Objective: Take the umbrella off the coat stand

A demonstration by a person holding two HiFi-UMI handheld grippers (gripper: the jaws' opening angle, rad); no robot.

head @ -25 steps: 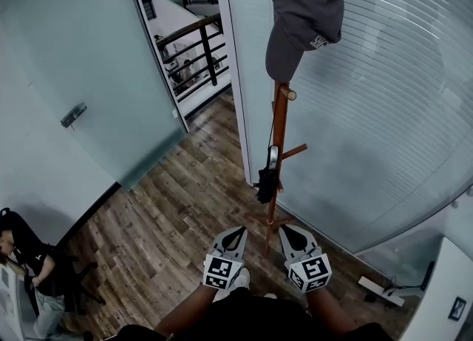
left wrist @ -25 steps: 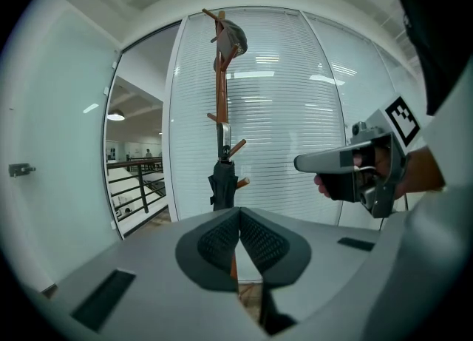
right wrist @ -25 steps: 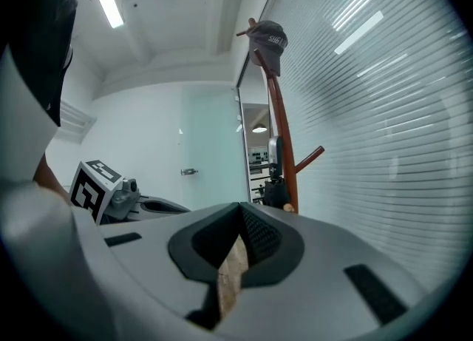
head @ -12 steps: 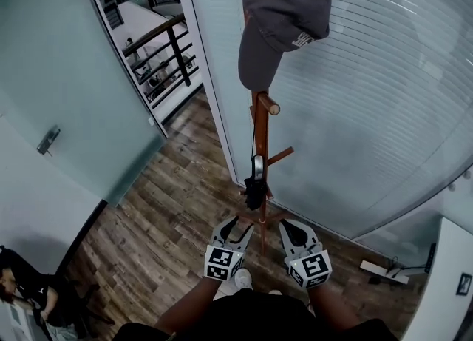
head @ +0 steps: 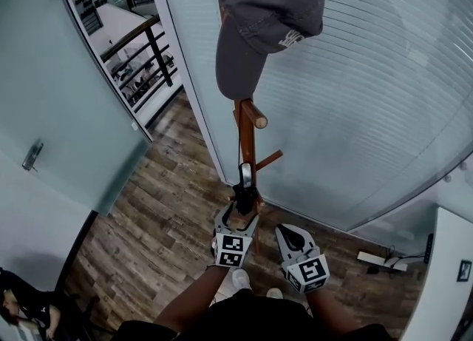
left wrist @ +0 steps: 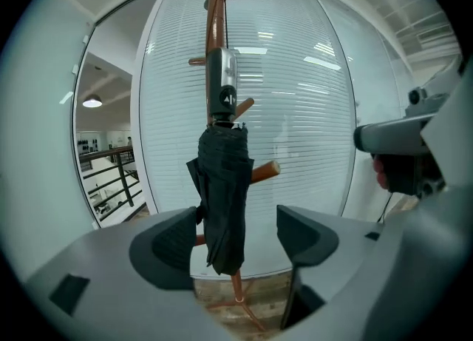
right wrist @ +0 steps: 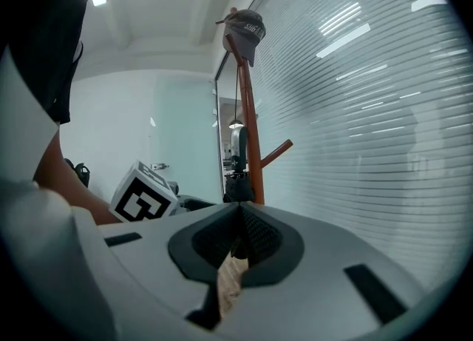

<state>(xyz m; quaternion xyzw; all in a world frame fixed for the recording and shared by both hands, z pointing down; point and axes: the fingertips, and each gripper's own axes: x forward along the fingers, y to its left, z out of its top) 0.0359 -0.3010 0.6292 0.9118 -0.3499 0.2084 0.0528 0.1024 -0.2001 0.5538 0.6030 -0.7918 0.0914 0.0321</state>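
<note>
Head view, centre of frame: a wooden coat stand (head: 244, 136) rises against a frosted, horizontally striped glass wall (head: 384, 95). A grey cap (head: 266, 14) covers its top at the upper edge of the frame.

A black folded umbrella (head: 244, 197) hangs close against the pole, low down, just below centre. Its silvery handle (head: 245, 175) is uppermost and its cloth bundle points downward.

The left gripper (head: 240, 217) reaches in from the bottom of the frame and meets the lower end of the umbrella. The right gripper (head: 285, 231) sits beside it to the right, clear of the stand, over the wooden floor (head: 162, 221).

Left gripper view: the umbrella (left wrist: 222, 199) fills the centre, hanging down the stand (left wrist: 215, 14) past an angled peg (left wrist: 264, 171). The jaws of the left gripper (left wrist: 236, 240) have just been opening and stand wide apart. The lower part of the umbrella lies between them, close to the jaw at frame left. A clear gap separates it from the jaw at frame right, so nothing is clamped.

Right gripper view: the jaws of the right gripper (right wrist: 238, 236) are pressed together with nothing between them. Beyond them, at centre, stand the pole (right wrist: 250, 132) and the umbrella (right wrist: 238, 177), with the cap (right wrist: 246, 32) above. The marker cube (right wrist: 144, 200) of the left gripper shows at left of centre.
</note>
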